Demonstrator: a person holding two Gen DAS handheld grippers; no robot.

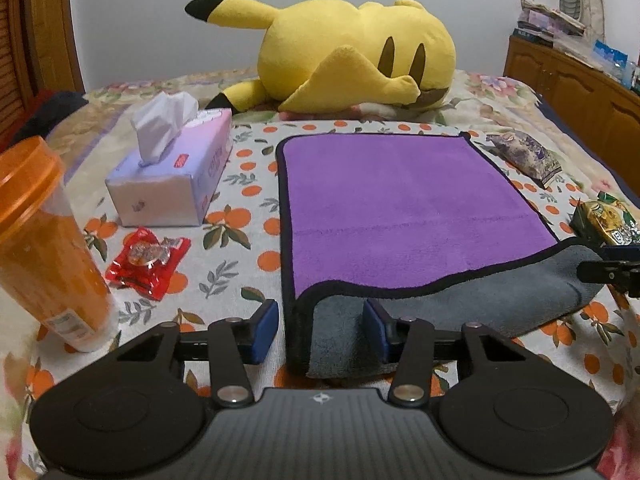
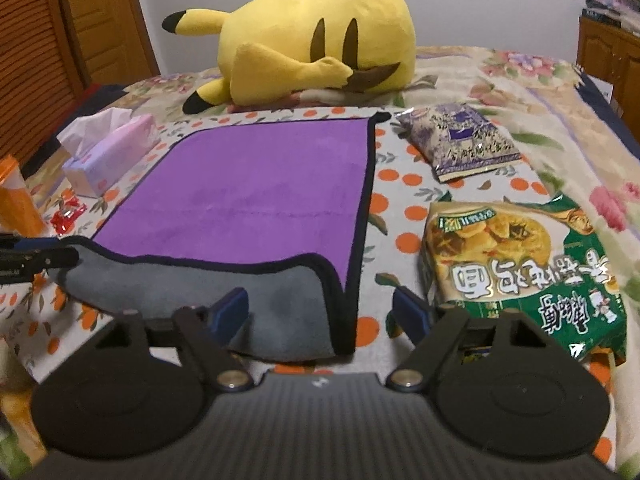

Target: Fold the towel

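Observation:
A purple towel (image 1: 400,204) with a black hem and a grey underside lies flat on the bed; it also shows in the right wrist view (image 2: 256,196). Its near edge is turned up and shows grey (image 1: 460,300). My left gripper (image 1: 326,326) is open, its blue pads either side of the near left corner. My right gripper (image 2: 320,314) is open, its pads either side of the near right corner (image 2: 320,280). Each gripper's tip shows at the edge of the other's view.
A yellow plush toy (image 1: 352,52) lies behind the towel. On the left stand a tissue box (image 1: 172,172), a red candy bag (image 1: 148,260) and an orange cup (image 1: 44,248). On the right lie a purple snack bag (image 2: 460,140) and a green noodle packet (image 2: 520,264).

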